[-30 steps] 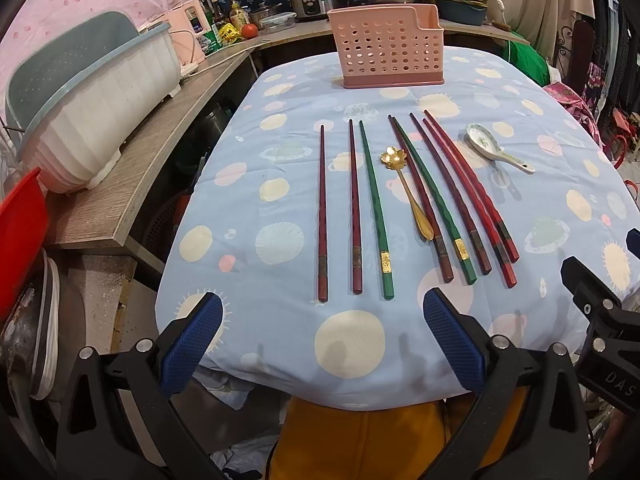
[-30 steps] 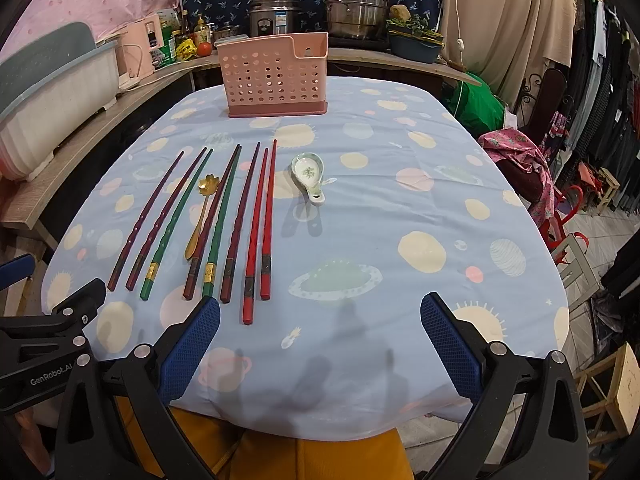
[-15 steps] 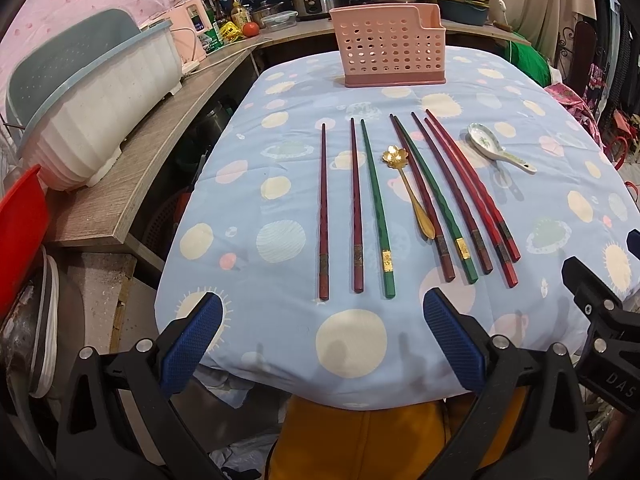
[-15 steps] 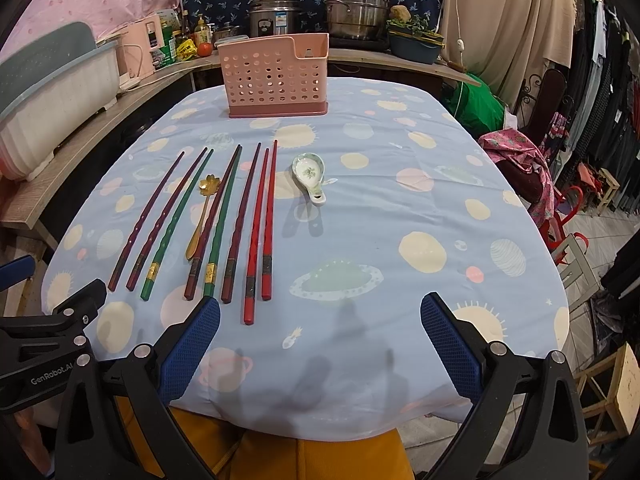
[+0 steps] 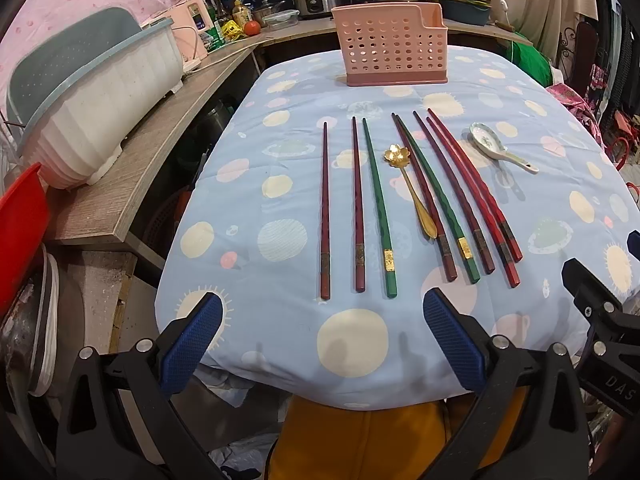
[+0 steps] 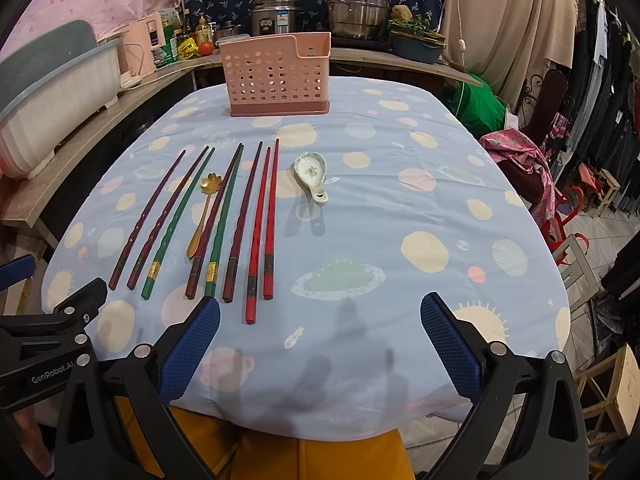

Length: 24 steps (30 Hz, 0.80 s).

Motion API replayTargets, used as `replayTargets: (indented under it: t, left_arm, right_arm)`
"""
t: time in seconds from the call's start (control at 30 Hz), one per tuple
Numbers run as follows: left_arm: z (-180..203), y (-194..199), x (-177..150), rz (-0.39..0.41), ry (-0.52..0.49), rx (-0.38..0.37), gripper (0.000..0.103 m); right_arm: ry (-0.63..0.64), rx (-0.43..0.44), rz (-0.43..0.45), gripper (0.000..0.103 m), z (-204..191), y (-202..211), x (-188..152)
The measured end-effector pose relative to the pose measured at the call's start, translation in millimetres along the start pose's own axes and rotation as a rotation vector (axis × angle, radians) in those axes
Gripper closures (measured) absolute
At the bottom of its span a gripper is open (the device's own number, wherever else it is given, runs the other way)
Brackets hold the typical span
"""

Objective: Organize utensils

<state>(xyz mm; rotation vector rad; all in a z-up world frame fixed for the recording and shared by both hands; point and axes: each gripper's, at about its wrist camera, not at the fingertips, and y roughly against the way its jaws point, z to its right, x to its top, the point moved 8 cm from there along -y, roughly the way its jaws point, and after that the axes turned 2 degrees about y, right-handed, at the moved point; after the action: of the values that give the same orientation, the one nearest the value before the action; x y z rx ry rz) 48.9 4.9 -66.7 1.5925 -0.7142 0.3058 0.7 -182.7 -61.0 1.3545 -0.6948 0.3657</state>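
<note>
My right gripper (image 5: 600, 312) is cut off at the frame edge; inside the caddy (image 6: 276, 76) I can't see anything.

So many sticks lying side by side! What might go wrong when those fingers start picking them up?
The red chopsticks lie almost touching, so the open right gripper might pinch two at once or nudge a neighbour. The gold spoon rests against a dark chopstick, so lifting one may drag the other. The pink holder stands at the table's far end, so a thin stick could slip on the way.
</note>
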Motion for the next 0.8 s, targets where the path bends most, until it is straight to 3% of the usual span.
replayTargets:
  t: [0.8]
  left_arm:
    - [-1.1,-2.0,0.0,-0.004,0.008,-0.002,0.007]
  right_arm:
    - [0.002,0.001,-0.001,0.007,-4.2,0.1,-1.1]
